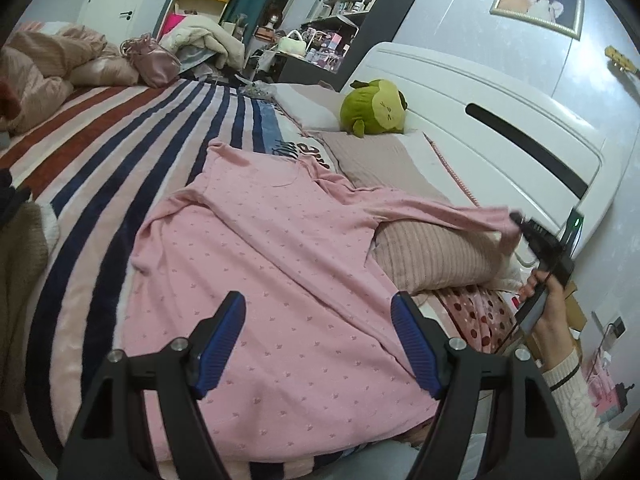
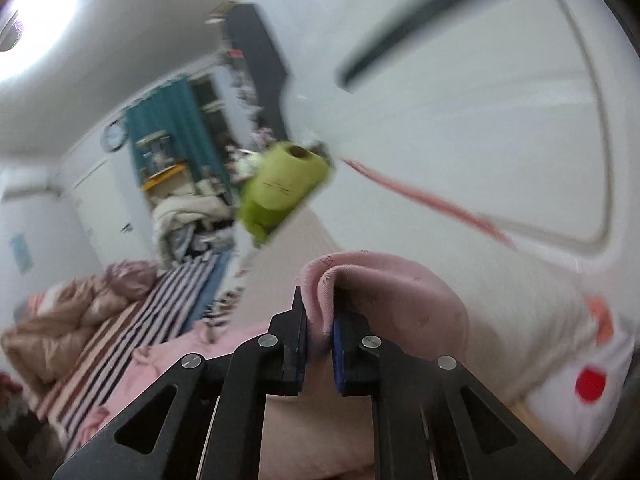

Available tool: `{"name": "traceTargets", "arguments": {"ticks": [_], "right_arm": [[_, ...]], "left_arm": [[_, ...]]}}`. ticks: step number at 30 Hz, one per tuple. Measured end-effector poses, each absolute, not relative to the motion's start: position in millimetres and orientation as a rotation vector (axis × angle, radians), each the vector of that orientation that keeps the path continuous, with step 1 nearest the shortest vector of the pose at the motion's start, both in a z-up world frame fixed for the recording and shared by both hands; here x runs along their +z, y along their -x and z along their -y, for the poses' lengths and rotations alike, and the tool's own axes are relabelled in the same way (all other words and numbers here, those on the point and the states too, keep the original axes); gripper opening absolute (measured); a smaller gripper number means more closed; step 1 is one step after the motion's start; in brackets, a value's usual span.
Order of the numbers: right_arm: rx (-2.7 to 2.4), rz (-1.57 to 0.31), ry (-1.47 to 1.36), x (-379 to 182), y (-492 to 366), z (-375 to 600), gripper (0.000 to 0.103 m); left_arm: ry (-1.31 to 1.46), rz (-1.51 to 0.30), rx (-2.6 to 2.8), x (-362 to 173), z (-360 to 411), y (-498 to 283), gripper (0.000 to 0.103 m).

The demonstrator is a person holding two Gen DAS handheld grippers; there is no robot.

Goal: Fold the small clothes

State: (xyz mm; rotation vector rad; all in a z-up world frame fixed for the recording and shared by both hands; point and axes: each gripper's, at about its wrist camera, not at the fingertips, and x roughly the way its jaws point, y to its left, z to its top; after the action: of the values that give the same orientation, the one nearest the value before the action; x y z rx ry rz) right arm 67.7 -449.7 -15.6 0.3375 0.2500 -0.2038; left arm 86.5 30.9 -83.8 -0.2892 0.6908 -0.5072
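Pink top (image 1: 256,264) flat on striped blanket (image 1: 120,168) | right gripper (image 2: 319,340) pinching sleeve (image 2: 384,292) over pillow (image 1: 432,252) | left gripper (image 1: 318,344) wide apart

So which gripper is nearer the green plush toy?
Right. The right gripper holds the pink top's sleeve over the pillow, toward the toy; the left gripper hovers open over the hem.

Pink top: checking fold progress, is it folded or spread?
Mostly spread: the pink top lies flat on the bed; the right gripper pinches one sleeve, lifted sideways.
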Motion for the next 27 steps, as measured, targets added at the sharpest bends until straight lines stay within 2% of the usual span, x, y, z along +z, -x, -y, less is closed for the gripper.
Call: {"name": "traceTargets", "arguments": {"ticks": [6, 9, 11, 17, 19, 20, 22, 24, 27], "right_arm": [[0.098, -0.198, -0.115, 53.5, -68.6, 330.4, 0.005], [0.277, -0.254, 0.019, 54.7, -75.6, 251.9, 0.005], [0.414, -0.388, 0.093, 32.5, -90.8, 189.9, 0.006], [0.806, -1.043, 0.245, -123.0, -117.4, 58.2, 0.011], [0.825, -1.15, 0.325, -156.6, -112.5, 42.1, 0.02], [0.829, -1.145, 0.332, -158.6, -110.8, 40.4, 0.022], [0.843, -1.109, 0.279, -146.8, -104.8, 46.9, 0.044], [0.817, -1.062, 0.235, -131.3, -101.1, 60.1, 0.05], [0.771, -0.964, 0.169, -101.5, -90.1, 98.0, 0.053]], "left_arm": [[0.322, -0.646, -0.52, -87.3, -58.8, -77.7, 0.071], [0.311, -0.623, -0.518, -86.7, -78.0, -69.4, 0.072], [0.293, -0.611, -0.506, -86.9, -93.3, -62.6, 0.072], [0.281, -0.617, -0.491, -102.2, -133.5, -47.2, 0.075], [0.288, -0.635, -0.489, -110.3, -141.5, -47.7, 0.075], [0.289, -0.641, -0.488, -112.7, -143.2, -48.1, 0.075], [0.293, -0.655, -0.495, -118.4, -143.6, -51.9, 0.075], [0.295, -0.666, -0.509, -121.6, -138.6, -57.1, 0.075], [0.271, -0.677, -0.544, -122.2, -118.3, -67.9, 0.075]]}}
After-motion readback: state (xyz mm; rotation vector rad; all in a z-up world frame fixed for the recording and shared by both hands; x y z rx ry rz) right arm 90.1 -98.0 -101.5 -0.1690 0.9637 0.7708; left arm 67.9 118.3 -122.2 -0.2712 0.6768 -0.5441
